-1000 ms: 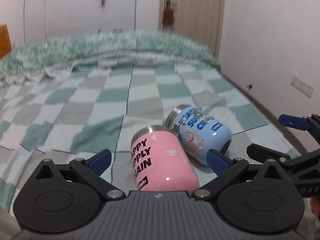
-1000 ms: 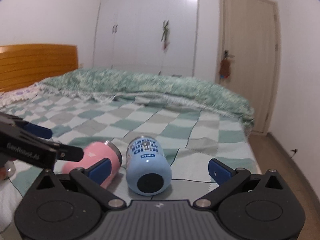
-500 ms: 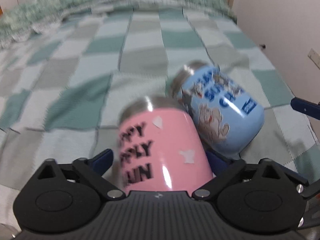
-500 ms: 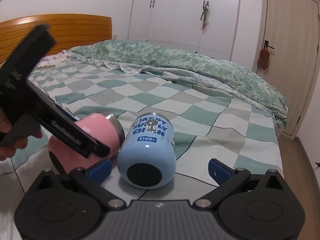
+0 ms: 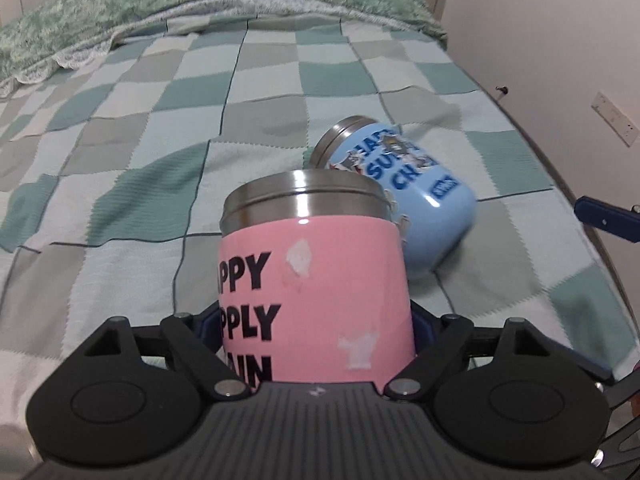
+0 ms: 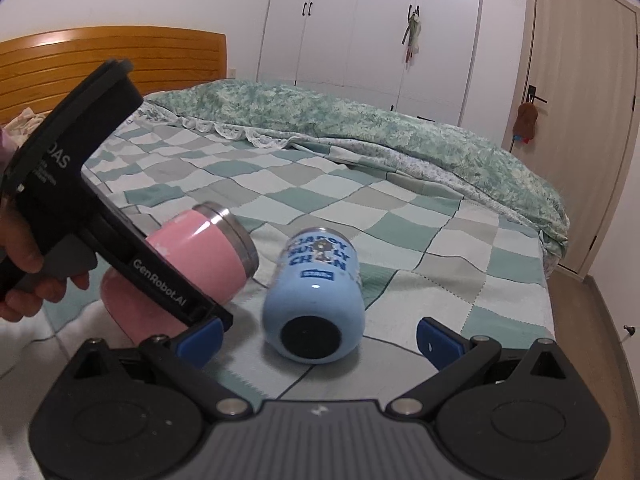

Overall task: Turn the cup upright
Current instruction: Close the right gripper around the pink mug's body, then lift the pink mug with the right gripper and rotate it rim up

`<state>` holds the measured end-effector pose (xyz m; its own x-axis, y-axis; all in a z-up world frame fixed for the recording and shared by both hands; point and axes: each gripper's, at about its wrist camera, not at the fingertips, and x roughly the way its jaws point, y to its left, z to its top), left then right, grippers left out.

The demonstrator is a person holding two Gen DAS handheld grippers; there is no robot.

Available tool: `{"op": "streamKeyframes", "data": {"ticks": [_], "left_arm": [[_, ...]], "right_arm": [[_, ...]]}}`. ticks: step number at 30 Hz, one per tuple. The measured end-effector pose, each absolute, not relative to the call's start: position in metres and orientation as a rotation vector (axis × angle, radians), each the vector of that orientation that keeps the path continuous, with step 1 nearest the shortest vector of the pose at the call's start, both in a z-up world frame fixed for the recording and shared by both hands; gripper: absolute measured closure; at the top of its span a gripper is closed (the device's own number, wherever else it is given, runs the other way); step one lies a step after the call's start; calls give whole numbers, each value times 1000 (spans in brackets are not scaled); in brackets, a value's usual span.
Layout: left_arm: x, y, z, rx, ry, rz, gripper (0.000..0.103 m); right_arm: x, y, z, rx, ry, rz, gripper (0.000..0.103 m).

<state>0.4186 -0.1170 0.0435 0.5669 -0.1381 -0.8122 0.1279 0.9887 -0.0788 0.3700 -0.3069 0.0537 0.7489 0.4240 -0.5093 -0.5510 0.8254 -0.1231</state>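
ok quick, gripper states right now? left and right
Left gripper: jaws closed on the pink cup, which is tilted, not yet upright.
Right gripper: jaws open, holding nothing; the blue cup lies on its side just ahead.

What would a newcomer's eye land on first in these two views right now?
The pink cup fills the middle of the left wrist view, clamped between the left gripper fingers with its steel rim tilted up off the checkered blanket. Just beyond it to the right, the blue cup lies on its side, its base facing the open right gripper, which has not touched it.
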Motion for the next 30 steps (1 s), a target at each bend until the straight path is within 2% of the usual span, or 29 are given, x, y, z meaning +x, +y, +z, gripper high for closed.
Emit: {"op": "streamKeyframes", "data": {"ticks": [9,14,21,30], "left_arm": [[326,-106,92,-28,900,-185,17],[273,-96,103,-29,903,-194,17],[232,-86,66,-49,994,-199,17],[240,-81,16,-98,1066,-203,17]], "right_arm": [[282,-296,97,-286,448,551,0],[230,-288,110,-303,442,563,0],[183,-279,91,-327,500,554,0],[175,-291,57,-303,595,495,0]]}}
